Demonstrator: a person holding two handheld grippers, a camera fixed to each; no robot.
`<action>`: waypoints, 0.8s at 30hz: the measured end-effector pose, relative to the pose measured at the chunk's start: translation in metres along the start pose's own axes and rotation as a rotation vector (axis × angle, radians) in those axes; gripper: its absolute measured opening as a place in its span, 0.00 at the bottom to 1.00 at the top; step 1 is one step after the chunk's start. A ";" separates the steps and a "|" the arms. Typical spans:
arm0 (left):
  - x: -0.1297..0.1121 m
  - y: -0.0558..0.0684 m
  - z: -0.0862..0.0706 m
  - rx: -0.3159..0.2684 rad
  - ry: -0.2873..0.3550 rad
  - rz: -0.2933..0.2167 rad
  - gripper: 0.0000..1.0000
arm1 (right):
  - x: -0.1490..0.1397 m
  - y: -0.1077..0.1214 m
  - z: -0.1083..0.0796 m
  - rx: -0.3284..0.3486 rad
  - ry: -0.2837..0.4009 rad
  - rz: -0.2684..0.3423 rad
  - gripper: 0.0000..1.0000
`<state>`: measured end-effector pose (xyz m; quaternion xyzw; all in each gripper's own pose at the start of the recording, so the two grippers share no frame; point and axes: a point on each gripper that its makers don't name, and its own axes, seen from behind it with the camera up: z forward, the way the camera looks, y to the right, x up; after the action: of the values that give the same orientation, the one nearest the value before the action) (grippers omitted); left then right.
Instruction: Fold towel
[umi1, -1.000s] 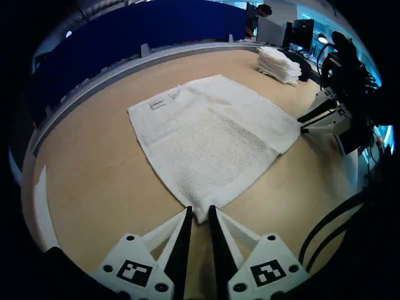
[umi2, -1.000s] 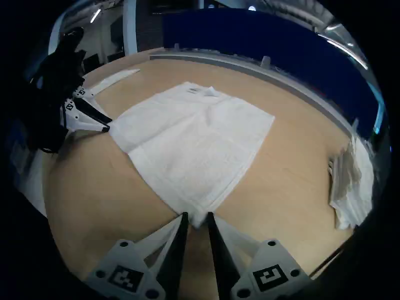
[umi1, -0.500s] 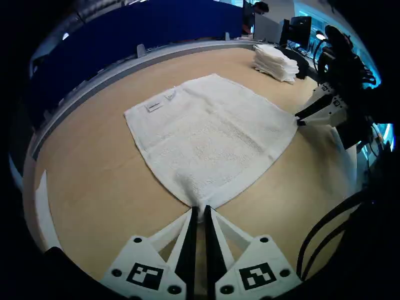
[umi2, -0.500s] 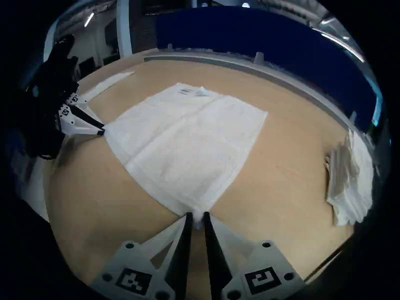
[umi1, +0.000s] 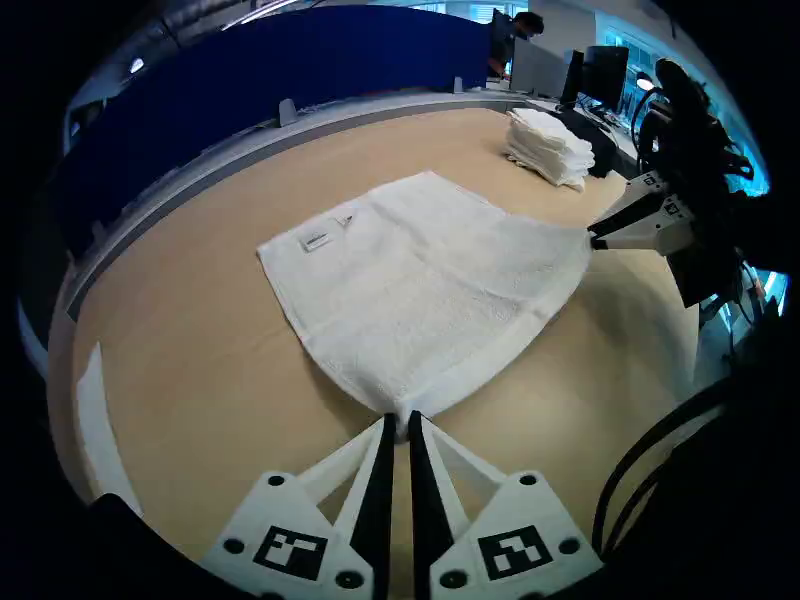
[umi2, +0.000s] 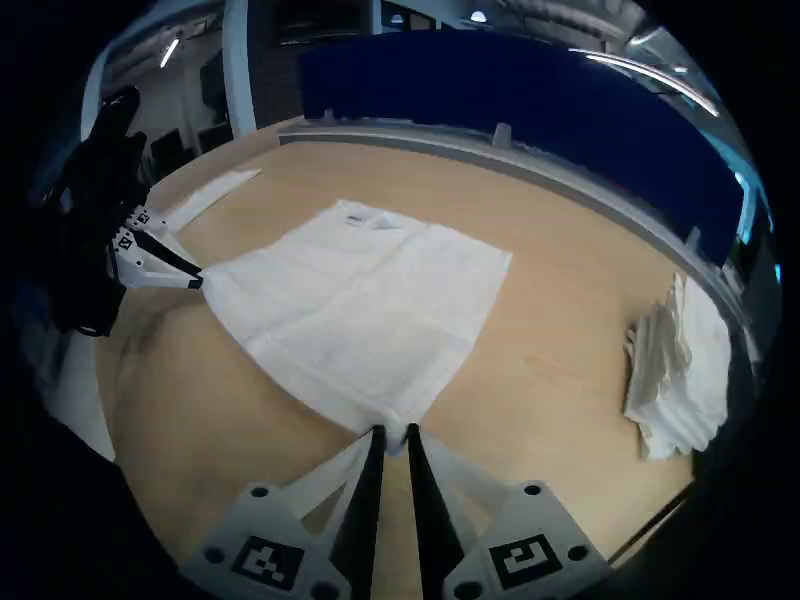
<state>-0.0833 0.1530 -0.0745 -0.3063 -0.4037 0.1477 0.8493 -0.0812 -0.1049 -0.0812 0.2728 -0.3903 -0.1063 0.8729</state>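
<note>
Where the two slim fingers of the left gripper meet at the bottom centre of the left gripper view, they stand almost closed and pinch the near corner of the towel, with only cloth in the thin gap. At the right edge of the same view the right gripper clamps a second corner, its fingers drawn to a point on the fabric. In the right gripper view that pair sits low in the middle, pressed close on its corner. The towel spreads across the middle of the wooden table, the gripped edge raised with shadow under it, the far edge with the label lying flat. A stack of folded towels sits upper right, well apart.
</note>
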 end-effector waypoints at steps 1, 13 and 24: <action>0.002 0.000 -0.003 0.001 0.003 -0.004 0.10 | 0.003 0.000 -0.003 -0.002 0.005 0.001 0.18; 0.023 0.005 -0.042 0.017 -0.006 0.007 0.10 | 0.031 -0.011 -0.049 0.003 0.036 0.003 0.18; 0.027 0.011 -0.053 0.006 -0.023 -0.023 0.10 | 0.029 -0.016 -0.062 0.009 0.023 0.031 0.17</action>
<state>-0.0253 0.1538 -0.0910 -0.2973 -0.4166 0.1425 0.8472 -0.0153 -0.1055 -0.1062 0.2717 -0.3850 -0.0880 0.8776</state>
